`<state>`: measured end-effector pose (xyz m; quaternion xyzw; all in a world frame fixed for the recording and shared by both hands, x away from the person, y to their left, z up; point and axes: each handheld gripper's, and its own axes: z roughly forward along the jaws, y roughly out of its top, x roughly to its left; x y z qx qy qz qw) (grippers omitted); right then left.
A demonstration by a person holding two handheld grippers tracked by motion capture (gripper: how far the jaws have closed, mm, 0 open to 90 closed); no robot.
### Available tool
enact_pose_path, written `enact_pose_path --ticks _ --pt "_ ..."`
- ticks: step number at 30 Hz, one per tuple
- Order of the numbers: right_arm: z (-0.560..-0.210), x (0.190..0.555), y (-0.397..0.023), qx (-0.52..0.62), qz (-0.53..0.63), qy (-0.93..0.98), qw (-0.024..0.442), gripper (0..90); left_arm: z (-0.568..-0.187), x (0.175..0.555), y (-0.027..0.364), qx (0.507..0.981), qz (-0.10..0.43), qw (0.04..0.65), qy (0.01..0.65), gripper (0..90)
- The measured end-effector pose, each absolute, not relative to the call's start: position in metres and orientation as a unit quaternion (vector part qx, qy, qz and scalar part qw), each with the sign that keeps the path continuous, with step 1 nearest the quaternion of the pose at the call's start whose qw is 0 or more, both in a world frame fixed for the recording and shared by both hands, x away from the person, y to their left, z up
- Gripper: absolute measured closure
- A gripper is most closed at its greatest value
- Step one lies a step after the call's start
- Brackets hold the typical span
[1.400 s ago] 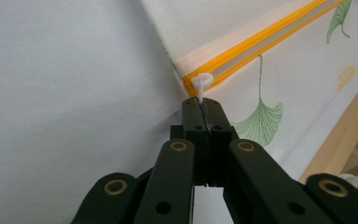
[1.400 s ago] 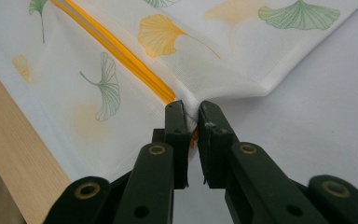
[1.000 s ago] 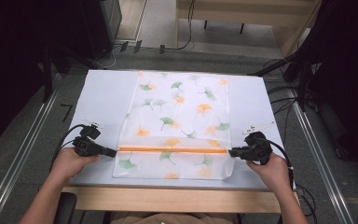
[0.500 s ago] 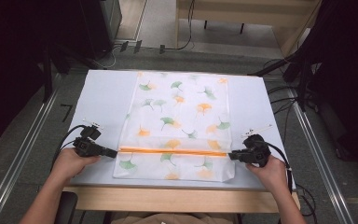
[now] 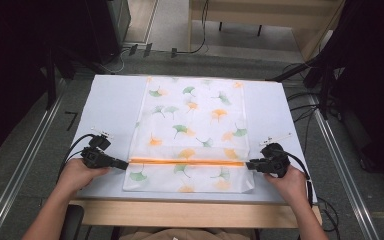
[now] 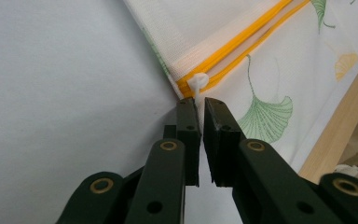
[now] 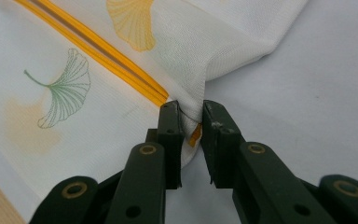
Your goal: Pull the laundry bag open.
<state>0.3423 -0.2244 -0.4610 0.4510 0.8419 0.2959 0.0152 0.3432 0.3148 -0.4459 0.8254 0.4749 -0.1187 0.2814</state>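
My left claw (image 5: 122, 163) sat at the left end of the orange zipper (image 5: 187, 162) on the white mesh bag (image 5: 192, 135), and its jaws had just been easing apart. From the left claw view, a thin white tab (image 6: 197, 86) of the bag ran down into the narrow gap between the jaws, with daylight on either side of it, so I called that claw open. Over on the other side, my right claw (image 5: 250, 164) met the right end of the same zipper. Its jaws had been opening too. In the right claw view the bag's corner fold (image 7: 193, 109) hung between them, slack, the pads not pressing it. The bag itself lay flat on the pale table (image 5: 110, 105), ginkgo-leaf print facing up, its near edge close to the table's wooden front lip (image 5: 190, 212). My hands (image 5: 77, 175) rested on the table at either side of the bag.
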Motion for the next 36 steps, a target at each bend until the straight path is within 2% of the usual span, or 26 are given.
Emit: enact_pose_path --ticks 3,6,9,10,11,12,15,24,36 --pt "-0.461 0.342 -0.225 0.454 0.296 0.84 0.012 78.2 -0.446 0.343 0.315 0.826 -0.121 0.282 0.473 83.6" --pt "-0.462 0.342 -0.228 0.456 0.299 0.838 0.01 71.2 -0.444 0.341 0.314 0.829 -0.111 0.294 0.463 76.9" --pt "-0.461 0.342 -0.228 0.458 0.304 0.835 0.008 69.0 -0.443 0.34 0.312 0.833 -0.103 0.296 0.455 71.7" --pt "-0.461 0.341 -0.229 0.458 0.305 0.835 0.01 65.1 -0.442 0.34 0.312 0.834 -0.101 0.297 0.455 70.3" --pt "-0.461 0.341 -0.229 0.458 0.305 0.835 0.01 65.1 -0.442 0.34 0.311 0.834 -0.099 0.298 0.453 70.3" --pt "-0.46 0.342 -0.229 0.456 0.309 0.835 0.014 61.6 -0.441 0.34 0.312 0.835 -0.097 0.296 0.454 66.8" --pt "-0.46 0.342 -0.229 0.455 0.311 0.834 0.015 59.5 -0.441 0.339 0.312 0.833 -0.095 0.299 0.456 65.6" --pt "-0.451 0.343 -0.236 0.456 0.34 0.822 0.034 54.3 -0.434 0.337 0.314 0.824 -0.053 0.324 0.461 48.6" --pt "-0.443 0.342 -0.242 0.452 0.368 0.811 0.056 50.3 -0.421 0.335 0.317 0.814 -0.005 0.35 0.464 42.1"
